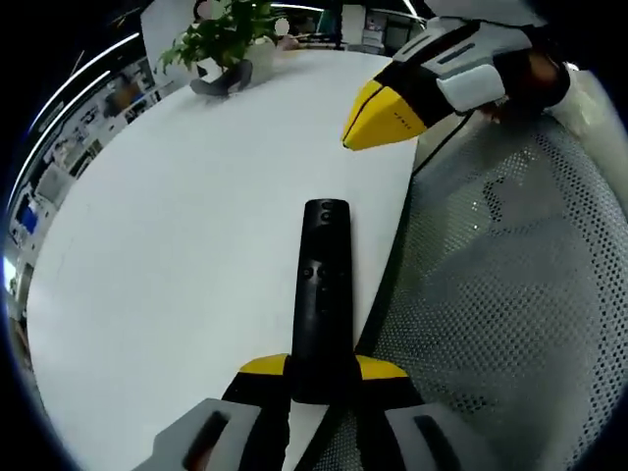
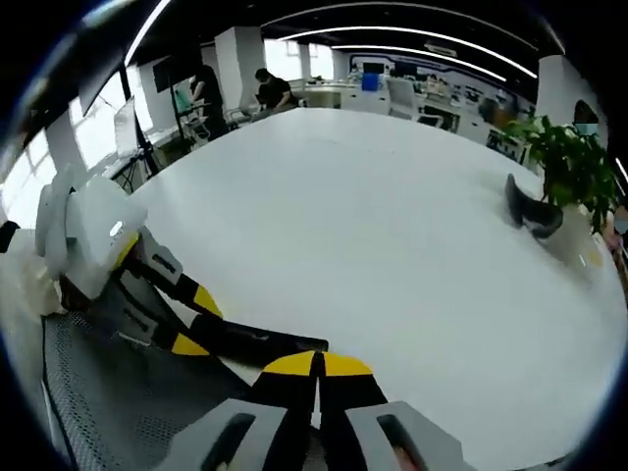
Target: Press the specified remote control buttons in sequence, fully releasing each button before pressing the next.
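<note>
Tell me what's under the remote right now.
The remote is clamped in the left gripper and sticks out over the white table near its edge. A mesh chair sits beside that edge. The remote's underside is hidden.

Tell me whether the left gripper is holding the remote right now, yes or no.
Yes: in the left gripper view the left gripper is clamped on the near end of the black remote, which juts out over the white table.
</note>
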### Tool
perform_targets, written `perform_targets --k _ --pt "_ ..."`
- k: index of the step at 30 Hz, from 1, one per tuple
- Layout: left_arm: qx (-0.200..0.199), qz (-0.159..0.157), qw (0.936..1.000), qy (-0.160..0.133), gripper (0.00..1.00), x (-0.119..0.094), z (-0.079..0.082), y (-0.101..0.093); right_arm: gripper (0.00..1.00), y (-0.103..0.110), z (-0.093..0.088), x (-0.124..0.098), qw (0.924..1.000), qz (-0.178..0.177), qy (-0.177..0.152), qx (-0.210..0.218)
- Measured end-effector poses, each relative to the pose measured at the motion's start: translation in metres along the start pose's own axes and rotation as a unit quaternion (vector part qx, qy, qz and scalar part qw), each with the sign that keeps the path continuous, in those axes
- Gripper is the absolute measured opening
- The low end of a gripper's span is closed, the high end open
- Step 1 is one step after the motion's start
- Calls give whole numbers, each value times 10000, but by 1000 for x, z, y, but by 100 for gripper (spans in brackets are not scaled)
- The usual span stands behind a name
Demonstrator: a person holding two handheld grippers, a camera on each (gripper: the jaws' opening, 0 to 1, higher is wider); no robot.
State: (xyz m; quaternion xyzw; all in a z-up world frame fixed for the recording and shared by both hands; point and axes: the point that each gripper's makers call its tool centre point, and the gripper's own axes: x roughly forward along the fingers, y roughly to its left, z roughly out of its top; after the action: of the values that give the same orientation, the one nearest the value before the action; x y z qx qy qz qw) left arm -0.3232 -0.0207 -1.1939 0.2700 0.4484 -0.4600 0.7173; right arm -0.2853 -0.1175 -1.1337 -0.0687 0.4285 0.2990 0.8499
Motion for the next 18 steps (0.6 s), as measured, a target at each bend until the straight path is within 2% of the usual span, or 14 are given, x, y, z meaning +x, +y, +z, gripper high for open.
perform_targets --k 3,5,7,9,13,14,16,18 --pt "-47 -46 9999 -77 23 0 0 1 0 1 1 5 9993 281 195 180" --pt "-93 -34 9998 -151 23 0 0 1 0 4 3 8 9971 502 323 479" --pt "-89 -9 9996 -260 23 -1 0 1 0 1 14 13 9949 604 189 784" --pt "-108 -5 9993 -368 23 -1 0 1 0 2 19 17 9910 785 230 1057" --pt "-81 -10 9990 -448 24 0 2 2 0 1 22 27 9914 786 377 975" --pt "-44 1 9988 -494 24 1 3 2 0 -3 18 30 9922 692 499 910" --pt "-6 10 9984 -560 24 1 3 2 0 -7 14 35 9931 573 541 869" --pt "-4 21 9979 -654 24 1 2 2 0 -10 8 35 9920 536 605 972"
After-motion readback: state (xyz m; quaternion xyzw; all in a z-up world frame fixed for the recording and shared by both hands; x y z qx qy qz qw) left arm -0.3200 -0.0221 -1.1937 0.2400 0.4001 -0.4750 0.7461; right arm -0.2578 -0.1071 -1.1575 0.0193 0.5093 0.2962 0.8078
